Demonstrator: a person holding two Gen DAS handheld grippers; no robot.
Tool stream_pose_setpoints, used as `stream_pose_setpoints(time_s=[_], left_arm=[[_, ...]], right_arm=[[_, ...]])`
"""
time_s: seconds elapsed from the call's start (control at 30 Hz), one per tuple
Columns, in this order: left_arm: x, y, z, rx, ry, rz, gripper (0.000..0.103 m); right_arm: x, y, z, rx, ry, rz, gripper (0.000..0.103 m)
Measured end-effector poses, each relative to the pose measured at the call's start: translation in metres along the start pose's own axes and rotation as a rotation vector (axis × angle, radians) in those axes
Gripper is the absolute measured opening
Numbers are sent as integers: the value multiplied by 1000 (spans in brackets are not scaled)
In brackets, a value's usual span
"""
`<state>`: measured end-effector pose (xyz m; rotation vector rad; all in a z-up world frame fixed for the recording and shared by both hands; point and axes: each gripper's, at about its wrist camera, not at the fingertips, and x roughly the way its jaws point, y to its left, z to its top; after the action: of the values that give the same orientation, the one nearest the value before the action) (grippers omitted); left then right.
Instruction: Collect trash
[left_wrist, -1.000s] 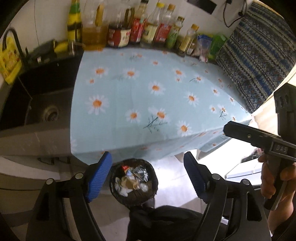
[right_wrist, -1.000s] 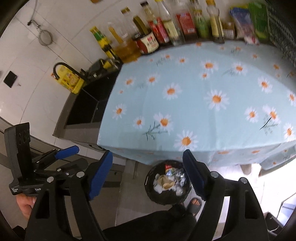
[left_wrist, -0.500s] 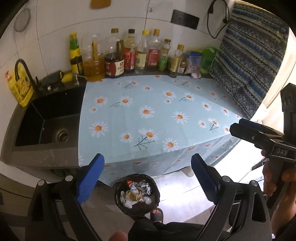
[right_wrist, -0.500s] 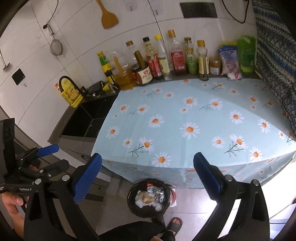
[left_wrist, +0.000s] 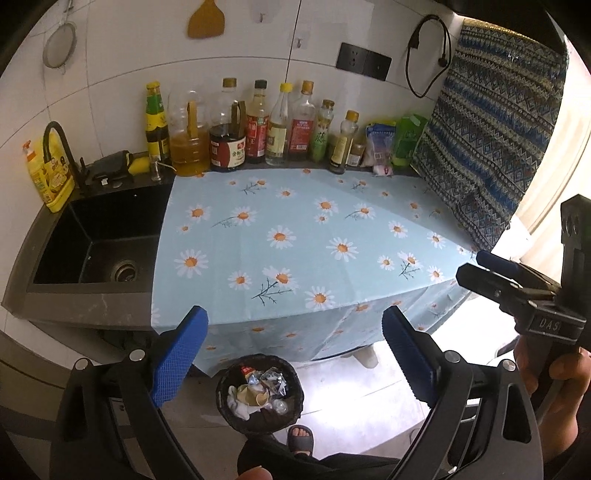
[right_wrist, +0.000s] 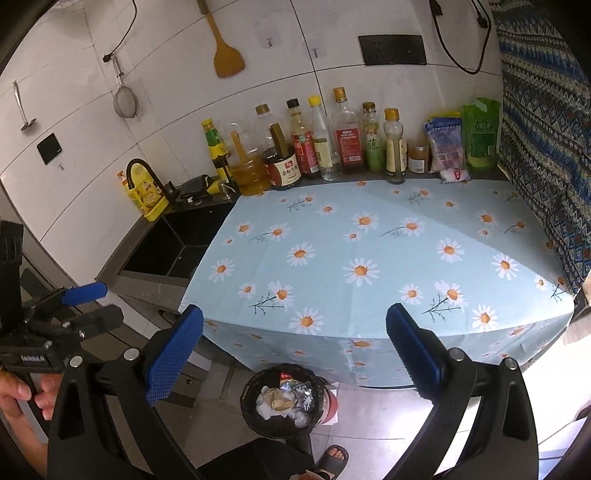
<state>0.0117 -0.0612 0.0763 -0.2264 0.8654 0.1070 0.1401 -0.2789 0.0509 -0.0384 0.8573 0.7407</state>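
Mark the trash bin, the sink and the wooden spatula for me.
trash bin (left_wrist: 225, 402), left wrist view, on its black rim.
sink (left_wrist: 99, 221), left wrist view, on its dark inner wall.
wooden spatula (right_wrist: 229, 62), right wrist view, on its blade.

Crumpled trash (left_wrist: 258, 391) fills the black bin (left_wrist: 236, 417) below the counter edge.

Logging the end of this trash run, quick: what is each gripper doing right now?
Left gripper: open, holding nothing.
Right gripper: open, holding nothing.
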Motion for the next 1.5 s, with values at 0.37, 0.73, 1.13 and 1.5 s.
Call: stream_pose_setpoints(time_s=[0.37,0.73,1.13,1.5], left_arm=[[-6,-10,1,25,-21,48,93],[-6,-6,1,0,-35,43,93],[-3,-5,4,-11,-34,39,93],[3,-4,6,-12,-26,41,93]], right_arm=[[-11,-3,-1,3,-16,5,98],[-11,-7,-4,2,-12,5,98],[-10,-13,-3,7,-8,-5,98],[-3,-17,2,7,3,-7,98]])
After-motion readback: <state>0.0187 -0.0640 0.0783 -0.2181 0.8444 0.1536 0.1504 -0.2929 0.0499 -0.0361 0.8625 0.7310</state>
